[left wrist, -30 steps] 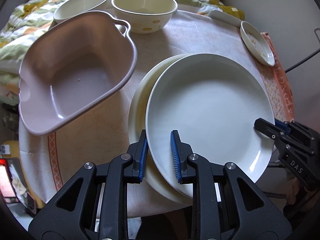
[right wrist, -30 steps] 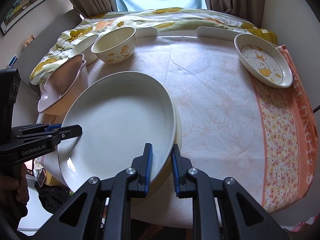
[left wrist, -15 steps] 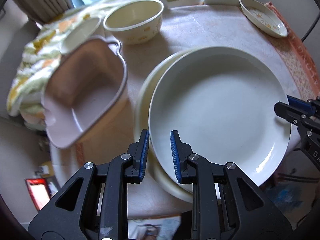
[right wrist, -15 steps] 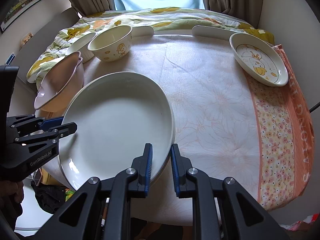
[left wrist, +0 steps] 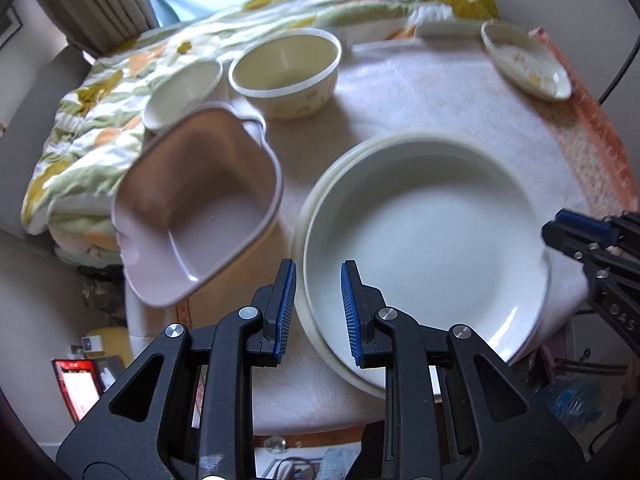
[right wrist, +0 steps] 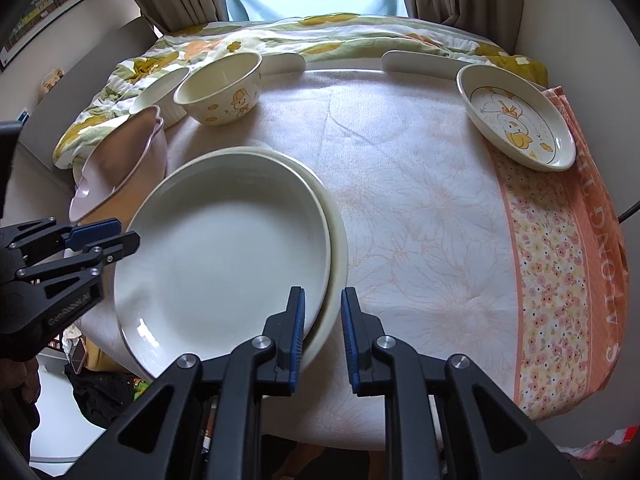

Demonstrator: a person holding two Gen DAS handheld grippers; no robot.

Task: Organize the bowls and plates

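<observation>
1. Now that the left gripper [left wrist: 318, 268] has lifted and tipped back from the stack, the round white ceramic plate [right wrist: 224, 248] lies flat on the wider cream plate [right wrist: 338, 240]; a second ago it sat tilted above it.
2. Both plates rest near the front edge of the table, on the pale floral tablecloth [right wrist: 420, 220], the white one shifted a little off centre.
3. Judging from this, the stacking step looks finished or nearly so, and the other dishes are not yet gathered.
4. Left gripper: jaws narrow, with a small gap. From the right wrist view its tips hover just outside the white plate's rim, holding nothing.
5. Right gripper [right wrist: 322, 294]: jaws equally narrow and set astride the plates' near rim, with the cream edge in the gap. Whether its pads press on a rim cannot be told.
6. Beside the stack stands a pink squarish plastic basin [left wrist: 192, 208]. Farther back are a cream bowl with a duck print [right wrist: 220, 88] and a small white bowl [left wrist: 184, 88]. An oval duck-print dish [right wrist: 520, 120] sits well apart.
</observation>
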